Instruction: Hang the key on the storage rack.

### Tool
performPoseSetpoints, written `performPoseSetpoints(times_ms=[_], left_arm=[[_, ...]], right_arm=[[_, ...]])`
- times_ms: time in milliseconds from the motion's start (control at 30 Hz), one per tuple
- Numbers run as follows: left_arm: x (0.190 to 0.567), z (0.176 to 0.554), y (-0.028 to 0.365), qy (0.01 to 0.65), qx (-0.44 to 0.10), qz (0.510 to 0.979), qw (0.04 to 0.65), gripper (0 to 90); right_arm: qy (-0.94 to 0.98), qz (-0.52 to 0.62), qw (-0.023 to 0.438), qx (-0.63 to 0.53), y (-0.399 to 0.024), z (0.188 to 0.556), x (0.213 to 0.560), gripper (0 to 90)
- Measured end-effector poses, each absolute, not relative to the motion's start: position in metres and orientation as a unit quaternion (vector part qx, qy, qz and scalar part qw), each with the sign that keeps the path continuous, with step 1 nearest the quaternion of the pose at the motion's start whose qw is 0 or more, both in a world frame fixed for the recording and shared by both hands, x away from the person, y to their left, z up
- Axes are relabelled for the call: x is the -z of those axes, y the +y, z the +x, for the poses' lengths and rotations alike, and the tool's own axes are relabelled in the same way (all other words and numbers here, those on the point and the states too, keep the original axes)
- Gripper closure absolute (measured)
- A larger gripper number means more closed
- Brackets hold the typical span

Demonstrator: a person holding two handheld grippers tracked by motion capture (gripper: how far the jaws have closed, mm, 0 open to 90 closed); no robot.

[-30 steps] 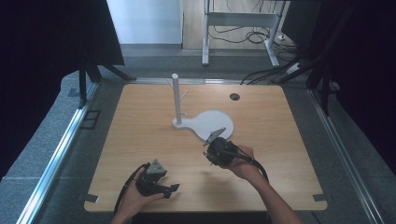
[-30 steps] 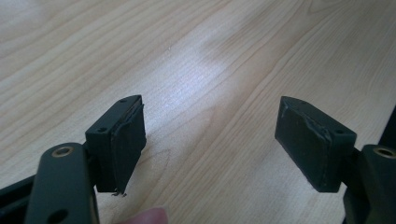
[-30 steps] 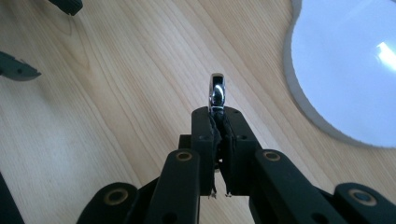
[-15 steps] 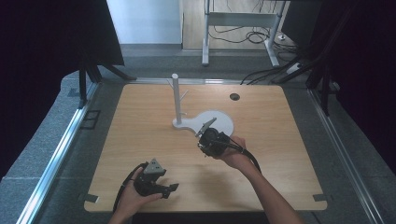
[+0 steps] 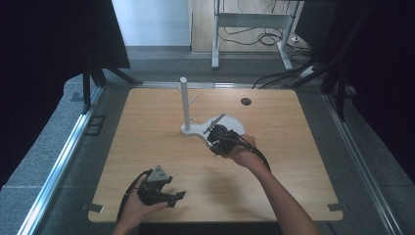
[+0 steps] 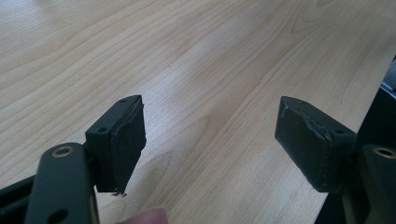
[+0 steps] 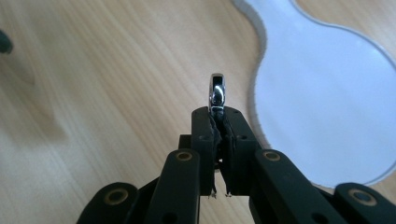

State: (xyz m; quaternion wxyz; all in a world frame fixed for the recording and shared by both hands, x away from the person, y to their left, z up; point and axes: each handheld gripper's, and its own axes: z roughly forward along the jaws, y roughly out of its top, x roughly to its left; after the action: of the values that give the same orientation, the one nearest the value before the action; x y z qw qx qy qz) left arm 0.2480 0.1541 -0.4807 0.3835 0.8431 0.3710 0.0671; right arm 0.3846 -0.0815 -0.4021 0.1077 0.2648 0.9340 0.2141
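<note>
A white stand has an upright post (image 5: pixel 184 103) with short pegs and a flat white base (image 5: pixel 234 123). My right gripper (image 5: pixel 211 131) hovers over the near edge of that base, shut on a thin shiny metal piece (image 5: pixel 215 120) that sticks out up and to the right. In the right gripper view the metal piece (image 7: pixel 217 93) stands edge-on between the closed pads of my right gripper (image 7: pixel 218 116), with the white base (image 7: pixel 322 98) beside it. My left gripper (image 5: pixel 177 197) rests near the table's front left, open. Its pads (image 6: pixel 126 135) stand wide apart over bare wood.
A dark round hole (image 5: pixel 245 101) sits in the wooden table (image 5: pixel 147 142) at the back right. Black curtains flank both sides. Metal rails run along the table's left and right edges. Cables trail from both grippers toward the front.
My right gripper has moved left and a little up with the metal piece, from the base's right side toward the post. The left gripper has stayed put.
</note>
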Motion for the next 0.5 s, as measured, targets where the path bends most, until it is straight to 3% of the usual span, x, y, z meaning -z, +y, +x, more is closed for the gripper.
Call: performPoseSetpoints(times_ms=[500], left_arm=[[0.481,0.249,0.155,0.372,-0.067,0.844,0.38,24.9]], right_arm=[[0.928,0.275,0.107,-0.226,-0.072,0.408,0.384,83.8]])
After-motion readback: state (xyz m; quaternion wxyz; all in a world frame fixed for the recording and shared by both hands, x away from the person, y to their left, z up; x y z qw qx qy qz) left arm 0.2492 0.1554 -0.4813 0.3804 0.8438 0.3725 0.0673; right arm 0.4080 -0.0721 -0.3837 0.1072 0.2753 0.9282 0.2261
